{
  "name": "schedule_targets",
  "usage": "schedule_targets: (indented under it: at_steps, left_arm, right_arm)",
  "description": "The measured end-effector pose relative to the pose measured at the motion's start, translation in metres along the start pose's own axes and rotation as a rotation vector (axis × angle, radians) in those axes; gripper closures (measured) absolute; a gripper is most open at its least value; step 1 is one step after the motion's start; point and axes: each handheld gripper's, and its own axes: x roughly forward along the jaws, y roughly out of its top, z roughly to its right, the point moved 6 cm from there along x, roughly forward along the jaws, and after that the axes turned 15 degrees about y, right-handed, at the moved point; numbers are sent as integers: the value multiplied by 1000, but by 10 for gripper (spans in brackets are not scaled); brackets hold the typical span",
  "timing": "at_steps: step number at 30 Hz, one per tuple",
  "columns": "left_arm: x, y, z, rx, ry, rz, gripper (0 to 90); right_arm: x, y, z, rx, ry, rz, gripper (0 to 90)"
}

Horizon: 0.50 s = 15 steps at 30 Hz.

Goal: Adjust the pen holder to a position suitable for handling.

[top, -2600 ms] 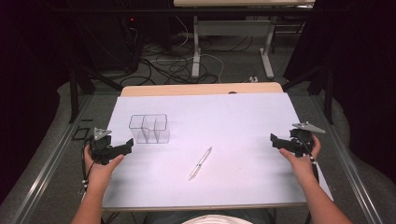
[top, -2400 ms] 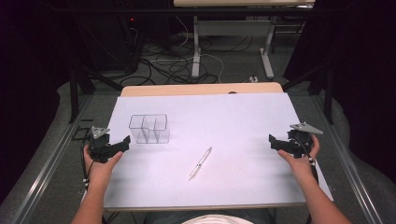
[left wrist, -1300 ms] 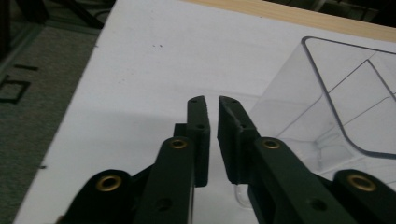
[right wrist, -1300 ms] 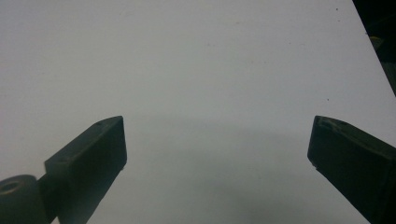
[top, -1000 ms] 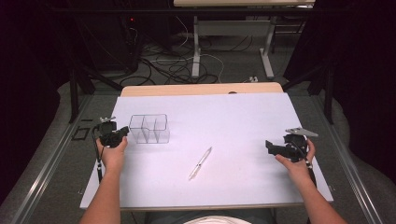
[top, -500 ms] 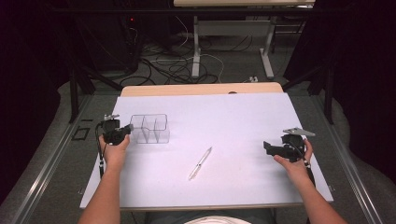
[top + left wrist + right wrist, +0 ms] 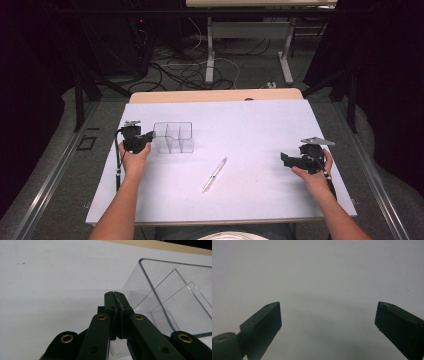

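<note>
Hand-held grippers flank one clear box

Left hand-held gripper [image 7: 148,135], jaws clenched on nothing, sits just beside the one clear divided box [image 7: 173,138]. Right hand-held gripper [image 7: 283,157] hovers released over the bench [image 7: 260,125]. One pen [image 7: 214,174] lies between.

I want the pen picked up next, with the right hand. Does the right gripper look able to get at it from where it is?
Probably yes. The right gripper has its jaws open and points across the table toward the pen, which lies alone on bare white surface with nothing between them.
</note>
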Motion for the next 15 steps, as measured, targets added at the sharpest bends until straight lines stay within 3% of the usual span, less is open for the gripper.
schedule_targets:
  at_steps: [8,15]
  left_arm:
    - [1,-1,27,-3,-47,-7,900]
    - [-3,-5,51,34,-85,-18,900]
  right_arm:
    - [0,-1,0,-6,3,-3,66]
    - [-1,0,0,-6,10,-3,66]
